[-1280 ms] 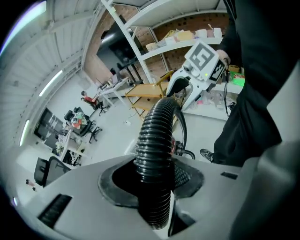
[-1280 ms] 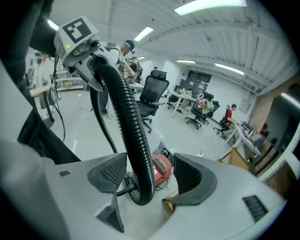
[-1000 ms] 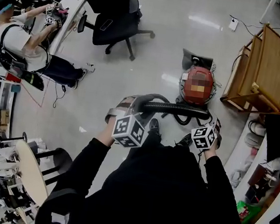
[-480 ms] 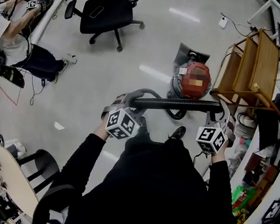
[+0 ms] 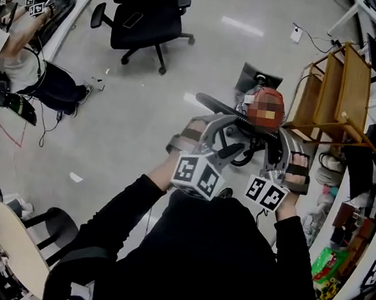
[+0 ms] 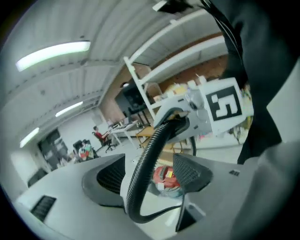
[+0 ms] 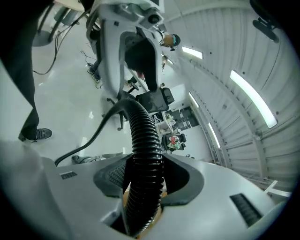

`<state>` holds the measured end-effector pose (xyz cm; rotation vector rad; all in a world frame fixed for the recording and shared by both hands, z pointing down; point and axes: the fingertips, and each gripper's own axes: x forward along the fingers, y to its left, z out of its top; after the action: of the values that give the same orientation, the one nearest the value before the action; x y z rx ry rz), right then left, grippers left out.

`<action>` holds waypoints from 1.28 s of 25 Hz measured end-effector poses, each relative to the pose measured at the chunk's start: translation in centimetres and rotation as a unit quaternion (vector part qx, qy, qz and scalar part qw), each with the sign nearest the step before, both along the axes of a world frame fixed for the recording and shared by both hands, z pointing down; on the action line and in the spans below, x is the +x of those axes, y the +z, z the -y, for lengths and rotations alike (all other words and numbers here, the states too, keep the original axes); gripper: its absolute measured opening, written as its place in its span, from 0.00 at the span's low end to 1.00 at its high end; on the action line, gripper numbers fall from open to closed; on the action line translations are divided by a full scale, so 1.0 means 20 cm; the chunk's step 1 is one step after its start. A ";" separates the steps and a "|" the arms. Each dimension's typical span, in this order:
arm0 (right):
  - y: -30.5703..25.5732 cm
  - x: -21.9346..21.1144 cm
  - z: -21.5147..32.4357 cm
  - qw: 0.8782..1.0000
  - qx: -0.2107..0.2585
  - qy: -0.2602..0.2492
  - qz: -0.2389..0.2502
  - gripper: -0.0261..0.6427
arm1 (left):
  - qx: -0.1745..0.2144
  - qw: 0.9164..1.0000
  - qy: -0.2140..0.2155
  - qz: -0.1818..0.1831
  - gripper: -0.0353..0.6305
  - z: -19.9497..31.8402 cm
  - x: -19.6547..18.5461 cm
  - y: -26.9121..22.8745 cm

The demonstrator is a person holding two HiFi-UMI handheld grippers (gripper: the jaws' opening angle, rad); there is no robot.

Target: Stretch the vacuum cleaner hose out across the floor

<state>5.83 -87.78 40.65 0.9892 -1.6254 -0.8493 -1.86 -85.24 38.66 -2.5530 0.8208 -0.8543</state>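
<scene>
The black ribbed hose [image 5: 224,108] runs from the red vacuum cleaner [image 5: 271,95] on the floor up to my two grippers. My left gripper [image 5: 225,131] is opening. The hose [image 6: 145,164] still passes between its jaws, near one pad and with a gap to the other, and the vacuum cleaner [image 6: 164,177] shows beyond. My right gripper [image 5: 281,150] is shut on the hose [image 7: 145,154], both pads pressing its ribs. Both grippers are close together in front of my chest, and the left gripper [image 7: 131,42] stands just ahead in the right gripper view.
A black office chair [image 5: 146,18] stands at the far left of the floor. A wooden shelf unit [image 5: 348,91] stands right of the vacuum cleaner. A person [image 5: 22,58] sits at a desk at the left. A round table [image 5: 19,247] is near my left side.
The grippers, earlier apart with the hose stretched straight between them, have come close together. The left gripper has moved right and its jaws have loosened from the hose.
</scene>
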 end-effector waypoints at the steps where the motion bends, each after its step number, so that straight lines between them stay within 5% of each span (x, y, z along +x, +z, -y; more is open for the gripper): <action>1: 0.00 -0.02 -0.01 1.000 -0.001 -0.006 0.004 0.31 | 0.029 0.998 0.023 0.052 0.53 0.02 0.09 0.03; 3: 0.00 -0.04 -0.04 1.000 -0.003 -0.019 0.017 0.31 | 0.079 0.986 0.053 0.139 0.54 0.05 0.21 0.08; 5: 0.00 -0.03 -0.09 0.999 -0.006 -0.023 0.032 0.31 | 0.103 0.977 0.060 0.177 0.53 0.05 0.29 0.10; 10: 0.00 0.11 -0.22 0.998 -0.005 -0.026 0.051 0.31 | 0.132 0.970 0.055 0.195 0.38 -0.06 0.47 0.12; 18: 0.02 0.27 -0.44 0.993 0.017 -0.038 0.111 0.38 | 0.112 0.968 -0.001 0.225 0.37 -0.26 0.55 0.16; 25: 0.14 0.46 -0.59 0.980 -0.017 0.026 0.194 0.39 | 0.067 0.970 -0.101 0.209 0.37 -0.24 0.17 0.09; 32: 0.36 0.46 -0.60 0.960 -0.088 0.052 0.261 0.39 | 0.037 0.975 -0.169 0.137 0.37 -0.44 -0.21 -0.06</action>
<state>15.12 -75.76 47.80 1.2254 -2.0276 -0.3747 -6.10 -76.48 37.48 -2.1946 1.1880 -1.2197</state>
